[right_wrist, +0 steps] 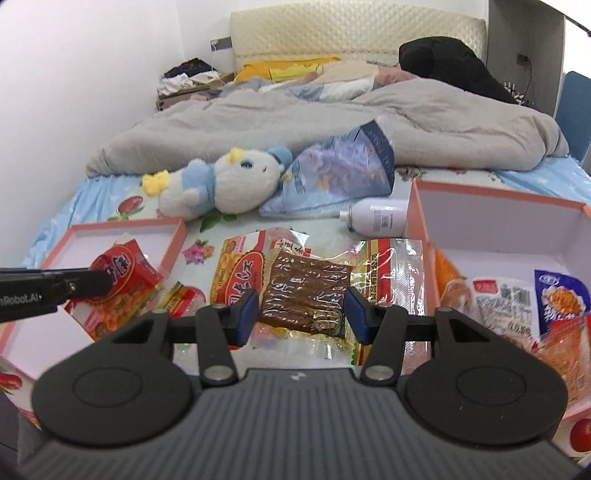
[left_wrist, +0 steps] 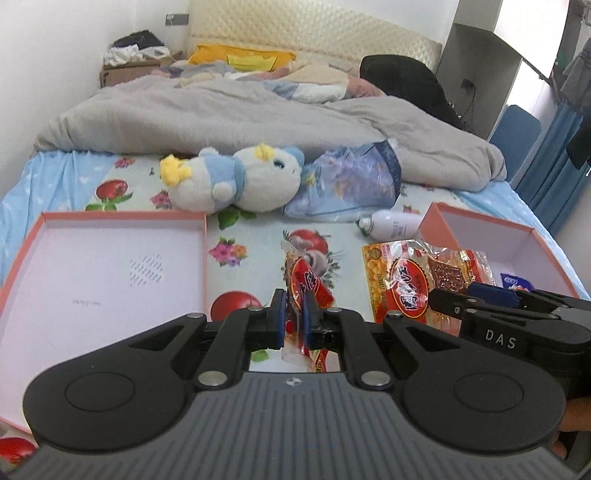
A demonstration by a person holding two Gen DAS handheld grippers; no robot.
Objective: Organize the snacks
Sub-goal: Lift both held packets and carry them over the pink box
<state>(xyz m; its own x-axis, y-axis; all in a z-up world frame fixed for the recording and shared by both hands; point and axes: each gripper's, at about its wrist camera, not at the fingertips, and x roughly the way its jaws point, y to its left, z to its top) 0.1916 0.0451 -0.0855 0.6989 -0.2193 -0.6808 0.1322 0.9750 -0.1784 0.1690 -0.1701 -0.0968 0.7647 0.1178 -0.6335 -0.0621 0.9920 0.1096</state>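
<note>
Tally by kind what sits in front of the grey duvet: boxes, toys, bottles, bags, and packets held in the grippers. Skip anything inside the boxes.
Pink boxes: 2 (left pink box, right pink box)
Plush toy: 1
White bottle: 1
Blue printed bag: 1
Held packets: 2 (red snack packet in the left gripper, brown snack packet in the right gripper)
Total: 7

Two wrist views, close above the bed [left_wrist: 258,236], angled down toward the headboard [right_wrist: 354,33].

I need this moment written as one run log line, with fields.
left gripper: shut on red snack packet | right gripper: shut on brown snack pack | left box: empty | right box: holds snacks
</note>
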